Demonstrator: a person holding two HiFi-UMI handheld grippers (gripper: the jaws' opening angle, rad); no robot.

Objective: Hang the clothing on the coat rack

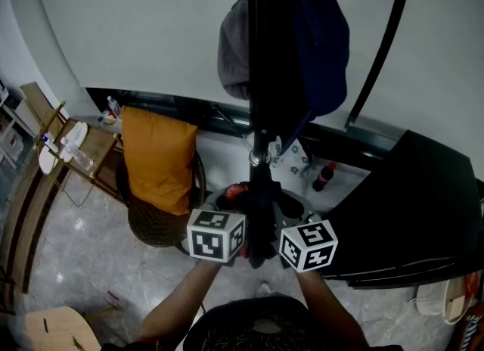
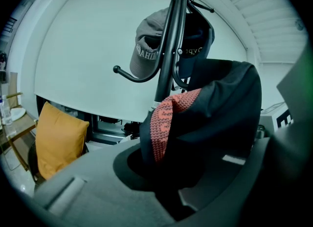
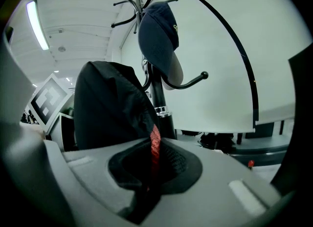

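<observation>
L gripper is clamped shut on the dark garment, jaws biting the fabric right by its red knit trim; R gripper is clenched on the same garment, a red strip running down btwn its jaws. I hold the garment bunched btwn both grippers, low & just in front of the coat rack pole, under the hooks where a grey cap & a navy cap hang; orange cushion sits on a chair to my left
</observation>
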